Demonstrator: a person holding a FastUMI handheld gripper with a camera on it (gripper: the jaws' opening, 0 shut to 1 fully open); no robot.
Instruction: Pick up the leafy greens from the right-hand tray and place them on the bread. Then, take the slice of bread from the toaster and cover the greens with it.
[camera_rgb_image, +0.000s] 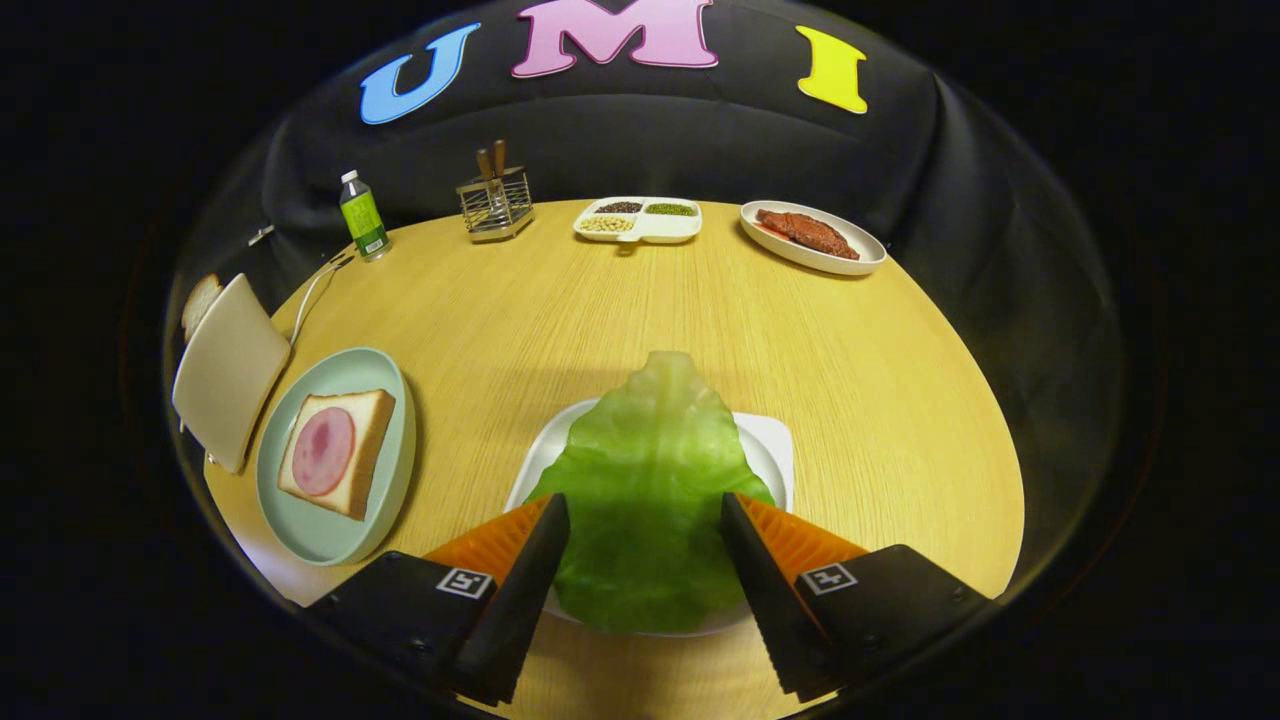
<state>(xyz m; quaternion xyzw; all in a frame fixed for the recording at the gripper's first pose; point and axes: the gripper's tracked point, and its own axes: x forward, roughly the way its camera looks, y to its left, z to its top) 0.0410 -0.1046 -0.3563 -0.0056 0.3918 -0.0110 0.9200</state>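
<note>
Round pale wooden table (620, 320) fills my view. My gripper (645, 520) has its fingers spread apart either side of the single green leafy lettuce piece (650, 470) on its white square tray (765, 445), not yet pinching; the leaf's long axis runs straight ahead. I count one ham-topped bread slice (335, 452) on a pale green plate (370, 375) to my left, and one toast slice (200, 300) in the cream toaster (228, 370) beyond.
</note>
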